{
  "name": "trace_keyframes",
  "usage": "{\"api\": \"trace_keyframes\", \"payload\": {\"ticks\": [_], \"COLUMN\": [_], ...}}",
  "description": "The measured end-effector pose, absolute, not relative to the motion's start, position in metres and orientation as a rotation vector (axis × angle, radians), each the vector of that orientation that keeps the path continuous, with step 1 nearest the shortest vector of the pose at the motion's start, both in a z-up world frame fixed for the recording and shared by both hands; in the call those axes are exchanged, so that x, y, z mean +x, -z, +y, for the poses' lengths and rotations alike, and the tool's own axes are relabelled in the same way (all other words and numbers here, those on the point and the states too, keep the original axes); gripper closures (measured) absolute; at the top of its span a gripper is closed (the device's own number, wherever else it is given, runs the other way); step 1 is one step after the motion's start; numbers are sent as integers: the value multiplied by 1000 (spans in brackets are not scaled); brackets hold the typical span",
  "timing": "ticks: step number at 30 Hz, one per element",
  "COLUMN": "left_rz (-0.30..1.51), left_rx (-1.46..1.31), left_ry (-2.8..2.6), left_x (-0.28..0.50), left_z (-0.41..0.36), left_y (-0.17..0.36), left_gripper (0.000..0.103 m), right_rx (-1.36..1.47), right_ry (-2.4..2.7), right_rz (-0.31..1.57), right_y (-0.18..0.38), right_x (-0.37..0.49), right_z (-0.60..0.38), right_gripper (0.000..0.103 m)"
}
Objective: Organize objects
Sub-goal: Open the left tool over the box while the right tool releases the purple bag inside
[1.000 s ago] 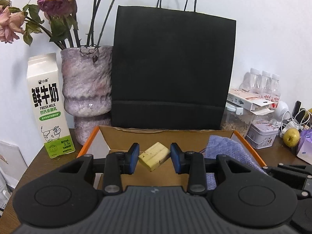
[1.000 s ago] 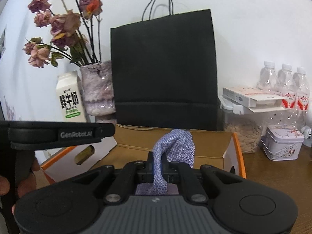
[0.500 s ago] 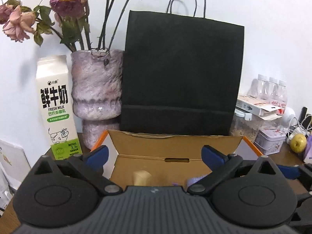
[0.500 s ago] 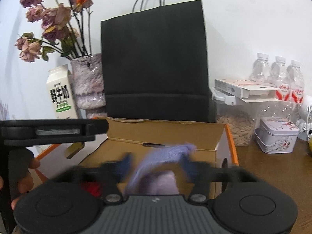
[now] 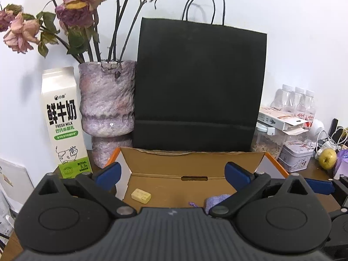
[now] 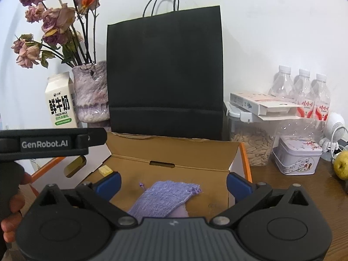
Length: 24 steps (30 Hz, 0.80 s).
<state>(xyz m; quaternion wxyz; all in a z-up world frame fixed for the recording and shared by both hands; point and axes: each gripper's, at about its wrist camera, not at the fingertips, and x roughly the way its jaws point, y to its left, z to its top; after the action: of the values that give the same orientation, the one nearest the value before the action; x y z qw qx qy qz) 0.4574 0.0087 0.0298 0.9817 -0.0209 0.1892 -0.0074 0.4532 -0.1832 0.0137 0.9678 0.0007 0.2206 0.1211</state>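
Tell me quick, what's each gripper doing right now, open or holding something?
Left gripper: open, empty; yellow block lies in the box.
Right gripper: open, empty; purple pouch lies in the box.

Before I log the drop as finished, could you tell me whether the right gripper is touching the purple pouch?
Apart. The right wrist view shows the right gripper with jaws wide, blue pads clear of the purple pouch, which lies on the cardboard box floor.

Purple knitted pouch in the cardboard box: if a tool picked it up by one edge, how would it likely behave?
The purple knitted pouch lies flat and slightly rumpled on the floor of the cardboard box, so it probably droops rather than holding shape. It looks thin and light. Its knit texture should grip well; rolling seems unlikely.
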Motion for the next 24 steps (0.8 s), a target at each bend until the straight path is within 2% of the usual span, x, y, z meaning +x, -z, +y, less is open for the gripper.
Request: {"api": "trace_keyframes", "payload": {"ticks": [24], "left_rz": [332], "left_rx": [-58], "left_ry": [46], "left_x": [370], "left_z": [19], "left_y": [-53], "left_gripper": [0], "right_rx": [-47], "right_ry": [-263], "right_rz": [380], "right_y": [-45], "right_x": [375], "right_z": [-193], "right_gripper": [0]}}
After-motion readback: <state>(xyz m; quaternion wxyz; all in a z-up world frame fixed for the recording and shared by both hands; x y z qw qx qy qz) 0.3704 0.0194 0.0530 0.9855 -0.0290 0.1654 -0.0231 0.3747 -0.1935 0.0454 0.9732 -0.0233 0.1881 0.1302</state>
